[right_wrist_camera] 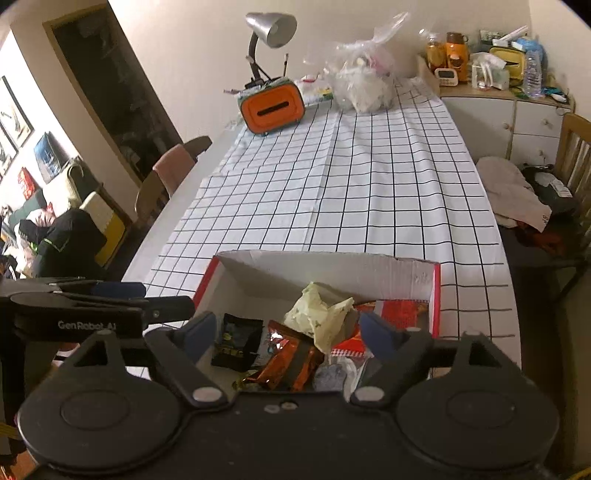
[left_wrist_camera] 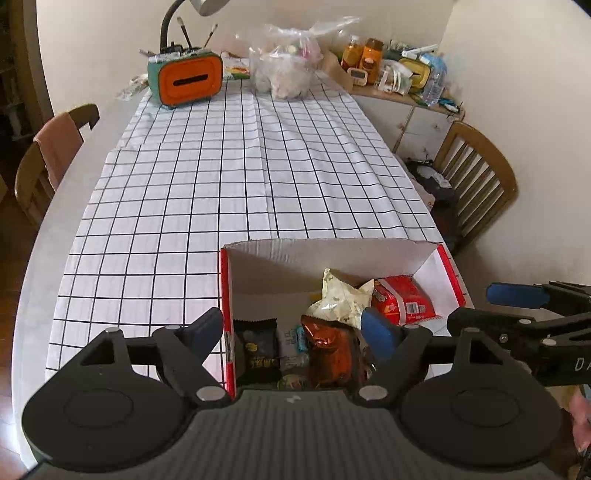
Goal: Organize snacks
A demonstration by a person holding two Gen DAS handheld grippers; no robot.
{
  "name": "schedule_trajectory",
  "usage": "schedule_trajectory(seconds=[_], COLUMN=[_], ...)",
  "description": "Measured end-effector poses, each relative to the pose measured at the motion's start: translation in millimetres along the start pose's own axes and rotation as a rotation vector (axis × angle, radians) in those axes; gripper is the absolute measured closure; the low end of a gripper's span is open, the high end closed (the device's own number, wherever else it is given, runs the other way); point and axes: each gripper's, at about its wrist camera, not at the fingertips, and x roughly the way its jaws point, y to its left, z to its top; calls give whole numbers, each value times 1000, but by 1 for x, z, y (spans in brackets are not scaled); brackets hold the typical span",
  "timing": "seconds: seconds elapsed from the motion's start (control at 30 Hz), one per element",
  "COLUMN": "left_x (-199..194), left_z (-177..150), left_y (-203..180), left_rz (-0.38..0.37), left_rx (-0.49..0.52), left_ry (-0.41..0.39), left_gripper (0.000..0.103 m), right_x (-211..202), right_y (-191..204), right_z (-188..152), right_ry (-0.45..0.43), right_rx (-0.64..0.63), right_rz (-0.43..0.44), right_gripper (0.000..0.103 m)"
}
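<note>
An open cardboard box [left_wrist_camera: 332, 245] [right_wrist_camera: 314, 256], red outside and white inside, sits at the near end of the checked tablecloth. Inside lie a black packet [left_wrist_camera: 256, 350] [right_wrist_camera: 238, 341], a shiny orange-brown packet [left_wrist_camera: 328, 350] [right_wrist_camera: 288, 362], a crumpled cream packet [left_wrist_camera: 343, 299] [right_wrist_camera: 321, 317] and a red packet [left_wrist_camera: 402, 299] [right_wrist_camera: 402, 308]. My left gripper [left_wrist_camera: 291, 328] [right_wrist_camera: 168, 297] hangs open over the box's near left side, holding nothing. My right gripper [right_wrist_camera: 288, 328] [left_wrist_camera: 471, 305] stands open over the near right side, also with nothing between its fingers.
At the table's far end stand an orange tissue box [left_wrist_camera: 188, 79], a desk lamp [right_wrist_camera: 271, 24] and a full clear plastic bag [left_wrist_camera: 284, 70]. Wooden chairs [left_wrist_camera: 476, 173] [left_wrist_camera: 55, 147] flank the table. A cluttered sideboard [right_wrist_camera: 517, 107] stands at the back right.
</note>
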Motion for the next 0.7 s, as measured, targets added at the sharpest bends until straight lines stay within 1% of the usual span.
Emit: schedule_trajectory(seconds=[0.13,0.2,0.23,0.3,0.4,0.7], left_x=[-14,-19,-21,-25,-29,-29], left_z=[-11,-15,-17,-23,-30,-48], left_y=[-2,-4,-5,-8,-11,-20], left_rz=[-10,-13,-9,0,-1,-15], left_rx=[16,15,17,32,38,48], left_ry=[-37,-55,-65,-86,-101,-86], left_gripper=[17,13,11,9,7,6], right_x=[-9,-15,-18,-24,-29,-39], right_y=[5,7,8,9,10,14], right_z=[-10,-17,-19,-26,-35,-55], right_ry=[-25,-51,-67,-105,-129,-179], right_rx=[1,2,1,-1,1,21], right_rz=[-18,-26,-30,-48,-67,-121], right_gripper=[15,7,0,0,0,0])
